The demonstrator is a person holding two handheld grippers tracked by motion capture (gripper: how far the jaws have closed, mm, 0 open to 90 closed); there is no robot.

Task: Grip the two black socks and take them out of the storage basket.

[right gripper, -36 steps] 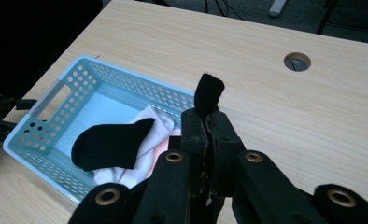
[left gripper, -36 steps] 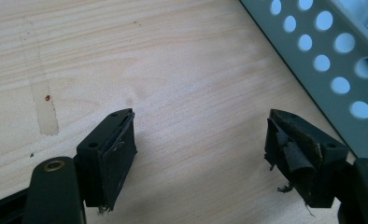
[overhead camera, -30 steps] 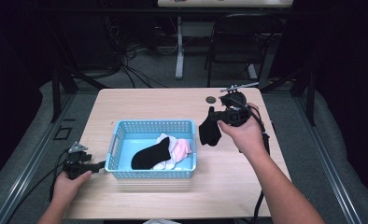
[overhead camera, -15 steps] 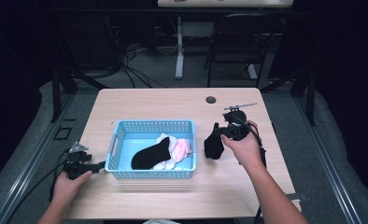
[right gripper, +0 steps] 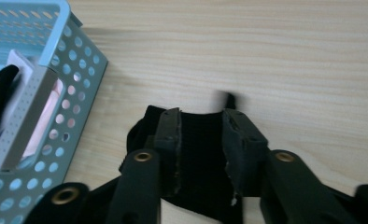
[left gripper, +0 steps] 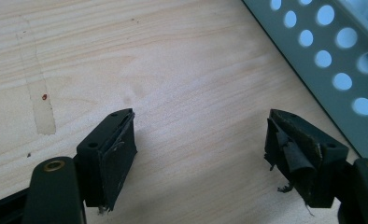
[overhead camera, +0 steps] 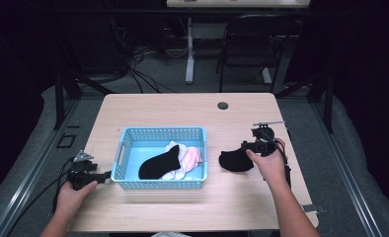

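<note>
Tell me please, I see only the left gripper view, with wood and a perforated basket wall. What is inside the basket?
Observer: A black sock lies in the blue basket, on white and pink cloth.
Operator: Where is the right claw?
Observer: The right claw is to the right of the basket, low over the table, shut on a second black sock.
Operator: Does that sock touch the basket?
Observer: No, bare wood shows between them.
</note>
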